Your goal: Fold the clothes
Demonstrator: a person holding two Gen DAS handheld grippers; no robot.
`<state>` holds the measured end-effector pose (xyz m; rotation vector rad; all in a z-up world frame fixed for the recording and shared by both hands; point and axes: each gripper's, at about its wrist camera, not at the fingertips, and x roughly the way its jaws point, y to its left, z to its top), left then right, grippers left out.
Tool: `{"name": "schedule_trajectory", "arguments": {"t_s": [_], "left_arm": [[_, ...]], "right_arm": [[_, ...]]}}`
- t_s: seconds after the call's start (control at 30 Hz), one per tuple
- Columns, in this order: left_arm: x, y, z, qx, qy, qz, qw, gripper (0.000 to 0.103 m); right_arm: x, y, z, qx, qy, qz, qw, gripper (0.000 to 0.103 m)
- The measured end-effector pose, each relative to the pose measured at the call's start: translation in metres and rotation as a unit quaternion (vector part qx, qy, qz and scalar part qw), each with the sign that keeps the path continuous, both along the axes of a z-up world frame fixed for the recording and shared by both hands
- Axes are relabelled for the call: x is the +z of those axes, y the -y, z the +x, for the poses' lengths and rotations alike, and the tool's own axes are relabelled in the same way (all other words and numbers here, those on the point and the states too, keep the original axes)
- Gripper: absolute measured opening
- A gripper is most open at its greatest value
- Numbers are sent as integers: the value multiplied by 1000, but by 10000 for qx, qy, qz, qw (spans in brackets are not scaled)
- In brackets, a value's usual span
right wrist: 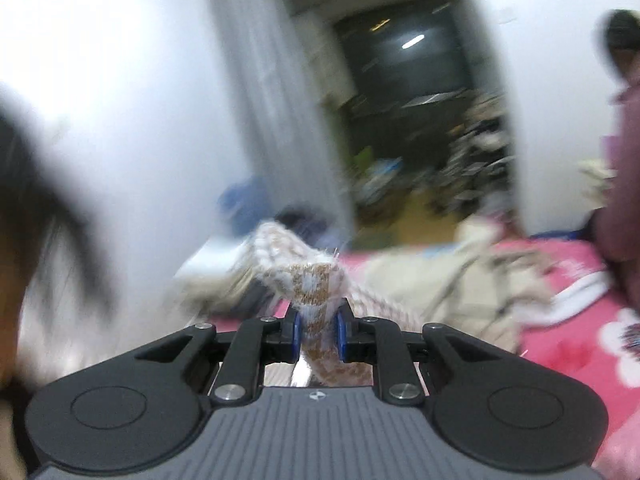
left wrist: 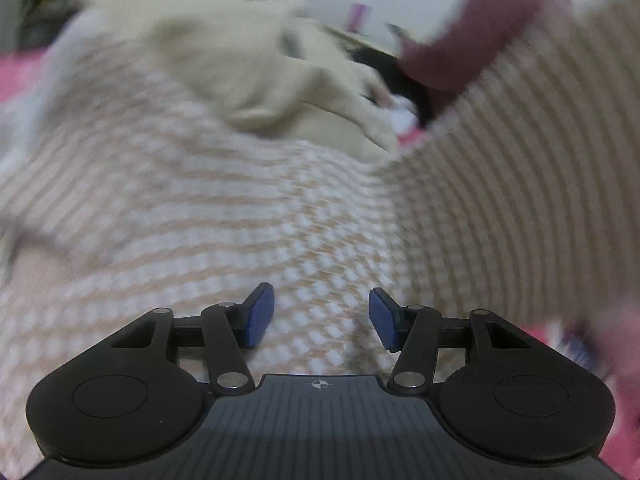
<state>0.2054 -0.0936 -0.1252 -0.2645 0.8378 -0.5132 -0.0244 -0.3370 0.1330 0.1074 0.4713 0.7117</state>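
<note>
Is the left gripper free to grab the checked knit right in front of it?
Probably yes: the left gripper is open and empty, and the checked knit lies directly ahead with nothing between.

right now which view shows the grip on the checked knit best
The right wrist view: the right gripper has its fingers pinched on a bunched edge of the checked knit. The left wrist view shows the knit spread wide beyond the open left gripper, ungripped.

Left hand-held gripper [left wrist: 322, 316] gapes, pads bare — right hand-held gripper [right wrist: 318, 334] pinched tight.
</note>
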Motion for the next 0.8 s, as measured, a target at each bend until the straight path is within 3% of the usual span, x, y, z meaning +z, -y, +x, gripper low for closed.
{"name": "schedule_trajectory", "arguments": {"t_s": [0.07,0.17,0.23,0.27,0.43,0.5,0.57,0.63,0.7,0.8], "left_arm": [[8,-31,-5,204,-318,-315,9988,53],[16,-75,-25,387,-536,-216,9976,54],[20,-95,-42,312,-583,-154,9977,54],[22,-103,-52,243,-596,-134,9978,54],[27,-117,-100,-527,-729,-215,9957,54],[25,-107,-117,-998,-804,-264,9914,55],[21,-94,-137,-1456,-866,-290,9851,55],[16,-81,-155,-1789,-941,-301,9789,55],[12,-71,-170,-1957,-939,-275,9758,56],[11,-64,-180,-2131,-922,-236,9724,56]], "right_arm": [[-21,-22,-22,435,-290,-400,9978,19],[-75,-49,-45,750,-1004,-1032,9867,25],[-128,-65,-53,953,-1897,-1820,9601,34],[-152,-69,-57,998,-2322,-2129,9438,34],[-207,-61,-90,418,-3404,-2038,9170,35],[-195,-39,-99,-253,-3360,-1092,9352,37],[-188,-13,-111,-1166,-3302,34,9367,44],[-199,5,-113,-1828,-3362,744,9209,44],[-211,22,-115,-2459,-3401,1432,8963,46],[-247,25,-105,-2832,-3932,1844,8551,46]]}}
